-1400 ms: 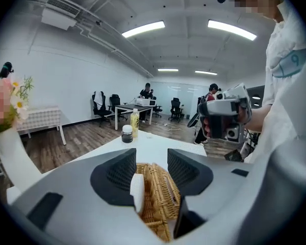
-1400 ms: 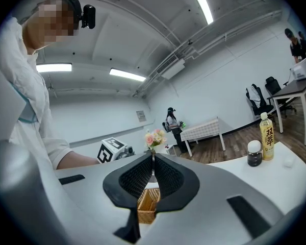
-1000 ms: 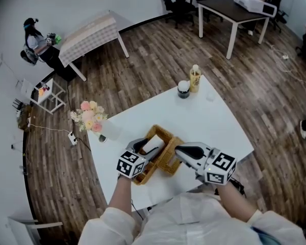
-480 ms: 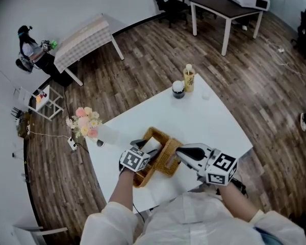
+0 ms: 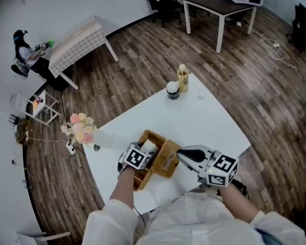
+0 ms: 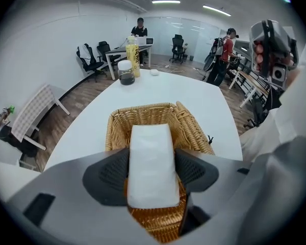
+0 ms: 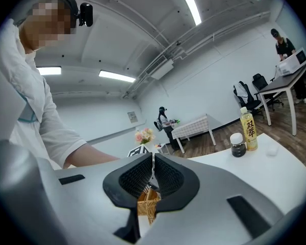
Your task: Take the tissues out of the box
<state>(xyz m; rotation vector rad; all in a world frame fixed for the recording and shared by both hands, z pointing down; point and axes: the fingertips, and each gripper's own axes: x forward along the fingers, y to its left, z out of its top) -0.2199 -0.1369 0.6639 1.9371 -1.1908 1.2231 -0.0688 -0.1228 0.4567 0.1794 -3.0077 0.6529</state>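
- We are at the grasp step: the tissues [image 6: 150, 137] lie flat in the basket [image 6: 143, 114], which sits by the near edge of the desk [image 5: 204, 116]; nothing is lifted yet.
- The left gripper [image 6: 152, 173] points steeply down over the basket. Its jaws have just been opening and stand wide, one pad along each long side of the tissues, with no visible squeeze.
- The right gripper [image 7: 153, 180] lies level at the basket's right side, jaws almost together, apparently pinching the wicker edge to steady it.
- Next, we judge, the left jaws must close on the pack's sides and lift it straight up past the rim, while the right holds the basket down.
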